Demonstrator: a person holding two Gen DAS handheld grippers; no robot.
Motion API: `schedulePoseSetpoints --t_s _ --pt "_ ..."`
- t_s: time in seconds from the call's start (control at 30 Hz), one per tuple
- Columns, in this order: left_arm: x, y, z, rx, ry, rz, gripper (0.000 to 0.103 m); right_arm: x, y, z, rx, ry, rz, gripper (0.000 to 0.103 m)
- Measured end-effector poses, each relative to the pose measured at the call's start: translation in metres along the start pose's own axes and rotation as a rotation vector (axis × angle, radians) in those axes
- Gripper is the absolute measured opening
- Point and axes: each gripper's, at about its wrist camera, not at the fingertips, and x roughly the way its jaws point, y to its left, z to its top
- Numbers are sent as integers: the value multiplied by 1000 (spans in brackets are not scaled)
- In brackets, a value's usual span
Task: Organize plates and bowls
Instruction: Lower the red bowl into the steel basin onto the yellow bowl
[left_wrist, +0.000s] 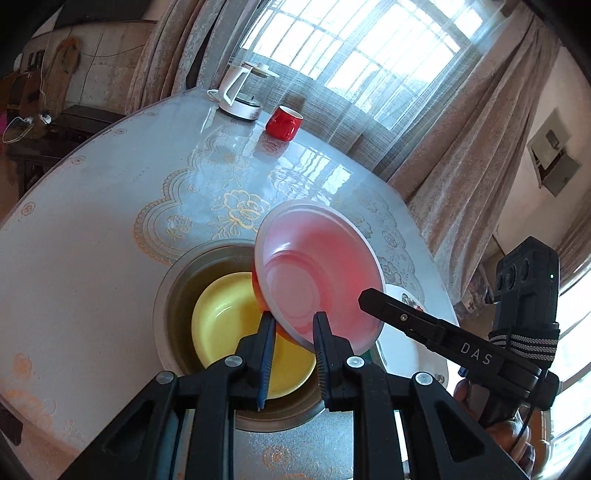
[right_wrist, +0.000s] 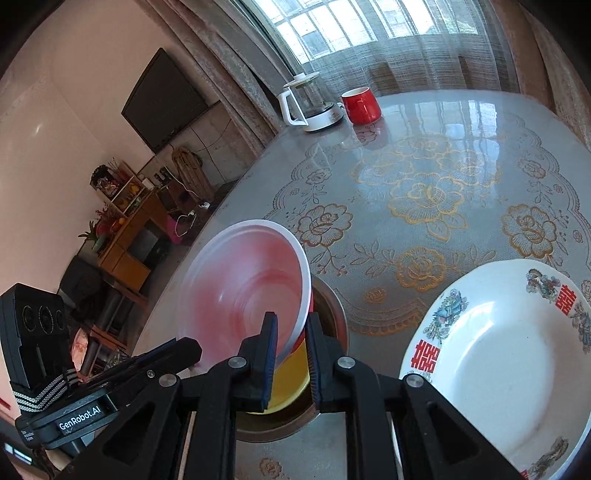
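A pink bowl with a red outside (left_wrist: 317, 273) is held tilted above a yellow plate (left_wrist: 225, 325) that lies in a round metal basin (left_wrist: 173, 280) set in the table. My left gripper (left_wrist: 293, 321) is shut on the pink bowl's rim. My right gripper (right_wrist: 291, 325) is shut on the same bowl (right_wrist: 243, 288) from the other side, and its body shows in the left wrist view (left_wrist: 443, 332). The yellow plate (right_wrist: 291, 384) shows below the bowl in the right wrist view. A white plate with red and blue patterns (right_wrist: 498, 354) lies on the table to the right.
A white kettle (left_wrist: 243, 92) and a red cup (left_wrist: 283, 122) stand at the table's far edge by the curtained window. The table has a glossy floral cover (right_wrist: 424, 192). A TV and shelves stand along the left wall (right_wrist: 162, 99).
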Motion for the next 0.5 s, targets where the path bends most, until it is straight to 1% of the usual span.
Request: schedulePoseSetpoints --t_s 0.23,0.33,0.4,0.5 --pt "-1 16 -14 -46 20 9 20 14 9 -14 -16 58 -2 17" --pt "4 19 -19 -58 35 28 20 23 6 -18 -6 91 -4 17" --pt "9 23 -22 -68 47 40 20 30 3 -21 -1 112 -21 18" --pt "13 27 -25 -69 59 79 20 36 2 -25 -1 128 -34 18"
